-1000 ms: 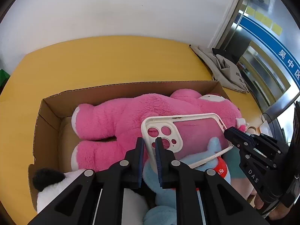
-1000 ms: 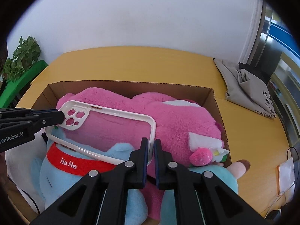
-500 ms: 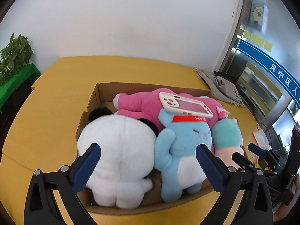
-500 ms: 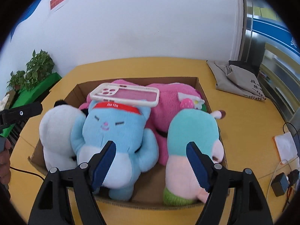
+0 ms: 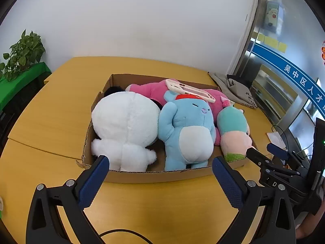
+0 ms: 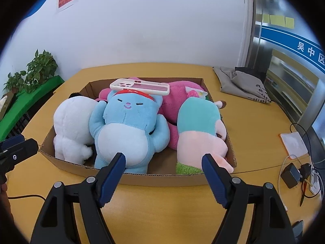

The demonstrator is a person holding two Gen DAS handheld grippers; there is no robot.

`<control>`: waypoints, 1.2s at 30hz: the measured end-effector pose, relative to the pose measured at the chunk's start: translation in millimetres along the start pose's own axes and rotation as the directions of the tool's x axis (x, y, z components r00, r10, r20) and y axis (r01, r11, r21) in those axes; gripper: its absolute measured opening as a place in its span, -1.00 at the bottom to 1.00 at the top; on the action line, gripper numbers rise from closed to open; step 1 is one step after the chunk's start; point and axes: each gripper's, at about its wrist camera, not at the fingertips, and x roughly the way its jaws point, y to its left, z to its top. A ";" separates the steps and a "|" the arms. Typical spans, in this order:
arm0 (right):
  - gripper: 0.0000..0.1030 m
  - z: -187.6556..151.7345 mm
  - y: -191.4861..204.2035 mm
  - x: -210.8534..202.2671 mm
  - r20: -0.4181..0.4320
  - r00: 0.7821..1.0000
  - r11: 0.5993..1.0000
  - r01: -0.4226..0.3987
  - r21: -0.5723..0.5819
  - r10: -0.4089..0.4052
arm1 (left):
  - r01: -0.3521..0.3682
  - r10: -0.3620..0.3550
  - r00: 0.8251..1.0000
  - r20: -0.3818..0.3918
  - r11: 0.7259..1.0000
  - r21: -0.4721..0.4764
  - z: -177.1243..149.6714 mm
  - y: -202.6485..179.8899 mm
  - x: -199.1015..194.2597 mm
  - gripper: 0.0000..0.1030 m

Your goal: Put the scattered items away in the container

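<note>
Left gripper (image 5: 159,163) and right gripper (image 6: 163,161) are both hanging wide open over the yellow wooden table (image 6: 162,207), gripping nothing. White-rimmed clear phone case (image 6: 140,86) is lying flat on the blue plush toy's (image 6: 130,130) head inside the shallow brown cardboard box (image 6: 162,180), crowding white, pink and teal-pink plush toys.

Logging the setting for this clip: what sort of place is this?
Probably an office or public service lobby, not a home: a large wooden table against a plain white wall, a glass door with a blue Chinese-lettered band, and a potted plant beside it.
</note>
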 end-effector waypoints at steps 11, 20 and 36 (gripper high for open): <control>0.51 -7.1 6.0 -5.7 -0.009 1.000 1.000 0.016 -0.011 -0.016 | -0.011 0.011 1.000 0.013 1.000 0.026 -9.0 -4.9 -4.4 0.99; 0.51 -10.1 2.0 -3.3 -0.018 0.999 0.999 0.032 -0.006 -0.032 | -0.005 0.005 1.000 0.002 1.000 0.029 -10.8 -7.5 1.5 0.99; 0.51 -10.0 -0.3 3.1 -0.035 0.998 0.999 0.042 -0.005 -0.042 | -0.007 0.007 1.000 -0.010 0.999 0.034 -10.2 -7.7 7.0 0.99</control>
